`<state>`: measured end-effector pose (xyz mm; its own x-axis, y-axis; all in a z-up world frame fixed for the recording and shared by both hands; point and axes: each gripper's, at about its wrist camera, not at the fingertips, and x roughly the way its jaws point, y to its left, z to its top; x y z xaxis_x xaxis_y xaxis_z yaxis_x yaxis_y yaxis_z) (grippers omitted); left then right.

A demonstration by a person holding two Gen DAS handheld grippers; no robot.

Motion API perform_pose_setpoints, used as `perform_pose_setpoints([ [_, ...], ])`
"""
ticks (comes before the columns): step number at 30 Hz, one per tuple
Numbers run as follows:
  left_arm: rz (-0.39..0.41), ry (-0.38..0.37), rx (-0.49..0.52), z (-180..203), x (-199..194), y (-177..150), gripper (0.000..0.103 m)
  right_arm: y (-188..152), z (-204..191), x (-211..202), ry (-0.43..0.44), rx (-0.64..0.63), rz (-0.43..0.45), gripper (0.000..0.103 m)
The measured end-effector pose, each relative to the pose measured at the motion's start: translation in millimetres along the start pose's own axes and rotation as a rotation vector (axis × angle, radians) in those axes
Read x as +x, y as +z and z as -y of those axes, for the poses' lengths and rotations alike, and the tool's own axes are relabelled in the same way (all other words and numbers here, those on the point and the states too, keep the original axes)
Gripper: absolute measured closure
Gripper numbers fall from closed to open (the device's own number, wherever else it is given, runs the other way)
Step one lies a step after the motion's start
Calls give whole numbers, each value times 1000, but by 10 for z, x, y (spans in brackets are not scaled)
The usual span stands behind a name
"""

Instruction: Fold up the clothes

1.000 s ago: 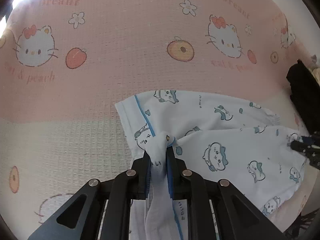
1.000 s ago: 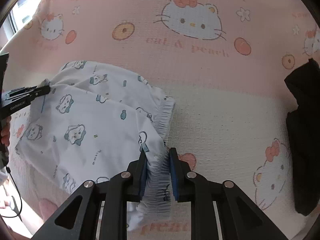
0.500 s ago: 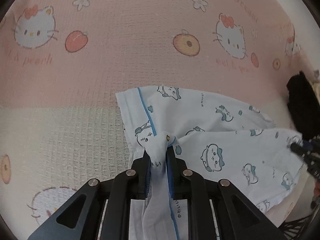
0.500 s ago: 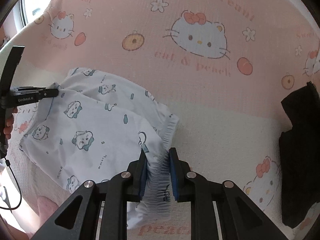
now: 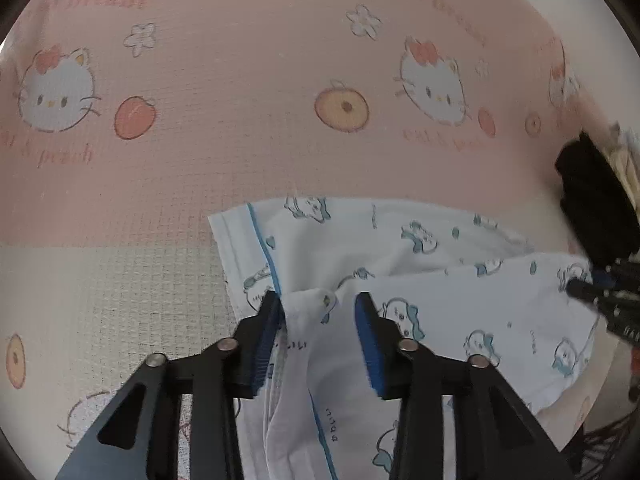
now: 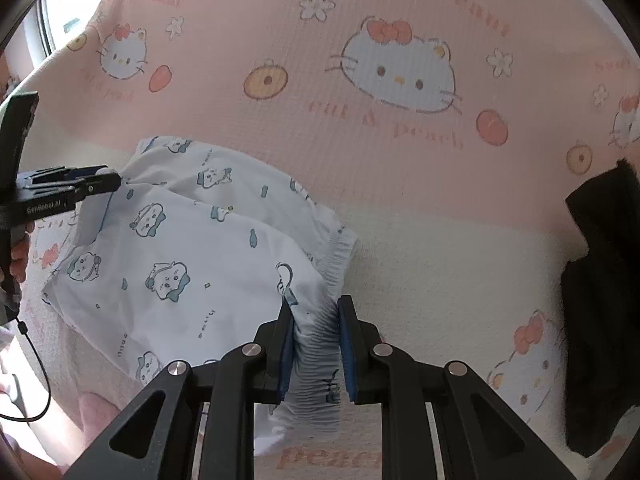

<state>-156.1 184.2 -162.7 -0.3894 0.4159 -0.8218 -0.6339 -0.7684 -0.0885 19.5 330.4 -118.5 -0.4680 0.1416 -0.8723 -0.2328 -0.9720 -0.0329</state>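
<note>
Lying doubled over on the bed: a white cotton garment printed with small blue cartoon animals and edged with a blue stripe (image 5: 420,276), one layer folded onto another, its elastic gathered waistband (image 6: 320,344) at the right end. One fold looking done; judging by the loose, uneven layers, smoothing and at least one more fold probably remaining.

Starting at the left: left tool (image 5: 318,320) just having been opening, blue pads now standing apart, a bunched corner of the garment still sitting between them, leaning on the left pad but no longer pinched. Reading as a release after laying the corner down.

Moving right: right tool (image 6: 314,340) gripping the waistband, both pads pressing on the gathered fabric, that end raised slightly off the bed.

Underneath, covering the bed: a pink and cream waffle-textured blanket with white cat faces, peaches and lettering (image 6: 400,208). Resting on it, well apart at the far right: a black piece of clothing (image 6: 600,320), probably waiting its turn. Showing at the upper left of the right wrist view: a bright window (image 6: 60,12).
</note>
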Motion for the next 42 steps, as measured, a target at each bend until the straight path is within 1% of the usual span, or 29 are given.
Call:
perform_pose_setpoints([
  [1,-5,15,17,20,24,-14,84,-2,9,11,4,6,-4,85],
  [3,-9,41,43,48,62,-43,87,-4,21,52,5,9,-23,85],
  [4,0,41,39,37,58,-55,90,-5,24,61,4,13,-24,85],
  [6,10,33,28,12,51,-54,92,-7,31,80,3,20,-25,85],
  [8,17,42,38,-1,24,-59,94,-12,31,110,-5,26,-32,85],
  [11,43,47,34,-23,-68,-45,94,-9,37,131,-4,33,-40,85],
  [17,106,51,1,-110,-328,35,95,58,56,34,-4,41,4,85],
  [20,134,51,-1,-159,-384,94,95,118,69,4,3,45,30,85],
  [23,140,67,3,-212,-352,149,95,208,73,54,3,39,43,85],
  [26,143,65,-5,-267,-278,219,95,273,66,108,14,40,46,85],
  [31,156,92,24,-315,-179,396,95,337,78,189,6,43,50,85],
  [35,141,82,39,-357,-21,553,95,340,134,301,7,70,28,85],
  [38,121,94,46,-366,130,617,95,340,201,415,6,100,7,85],
  [42,54,112,63,-347,366,630,95,360,264,556,10,130,-19,85],
])
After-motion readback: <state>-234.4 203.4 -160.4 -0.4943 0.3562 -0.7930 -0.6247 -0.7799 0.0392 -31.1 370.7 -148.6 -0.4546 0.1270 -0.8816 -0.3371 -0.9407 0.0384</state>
